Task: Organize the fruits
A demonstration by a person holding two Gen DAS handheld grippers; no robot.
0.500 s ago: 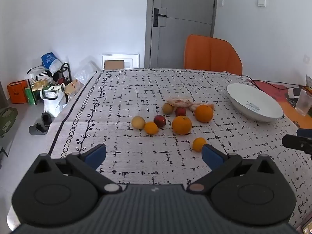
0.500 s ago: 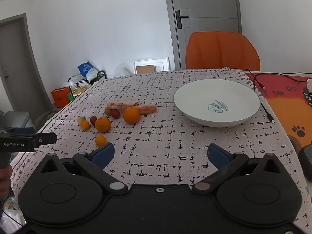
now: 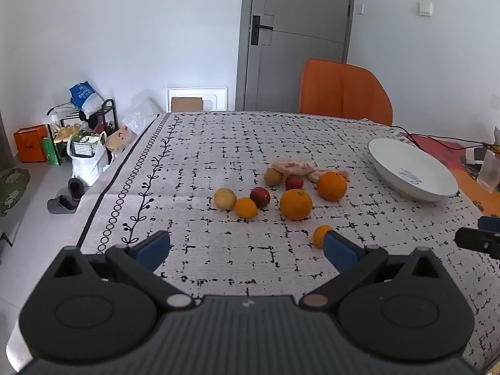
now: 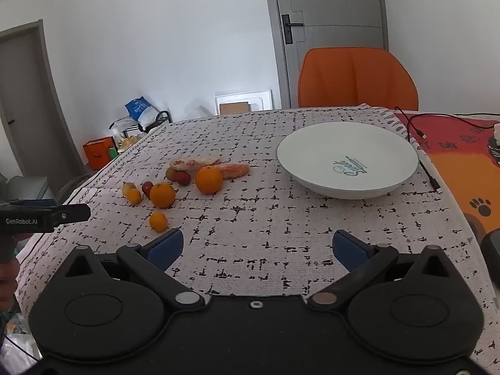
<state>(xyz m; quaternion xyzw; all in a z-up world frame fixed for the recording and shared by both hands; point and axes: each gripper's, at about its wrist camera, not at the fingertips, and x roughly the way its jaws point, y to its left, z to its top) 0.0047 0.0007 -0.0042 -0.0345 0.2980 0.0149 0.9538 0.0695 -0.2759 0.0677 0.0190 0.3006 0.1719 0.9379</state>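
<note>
My left gripper (image 3: 247,248) hangs above the near part of the table (image 3: 193,156), tilted downward; its blue pads (image 3: 153,247) stand fully apart with nothing between them. My right gripper (image 4: 258,248) takes the same attitude further to the right; its jaws are likewise spread wide and empty, with only patterned tablecloth (image 4: 256,218) visible in the gap.

The fruits lie in a loose cluster on the cloth, left of the white bowl (image 4: 315,143) and well apart from it; none is in the bowl. Cluster contents, left wrist view: a small orange (image 3: 320,234) nearest me, just beside my right-hand pad in the picture; a large orange (image 3: 295,204) behind it; a second large orange (image 3: 332,185) further back, towards the bowl; a small tangerine (image 3: 246,207) touching a yellowish fruit (image 3: 225,198) and a red fruit (image 3: 260,197); another red fruit (image 3: 294,182) and a greenish-yellow fruit (image 3: 273,176) behind these; two elongated pale-orange items (image 3: 293,166) at the rear, type not determinable.

An orange chair (image 3: 343,93) stands at the far edge of the table.
</note>
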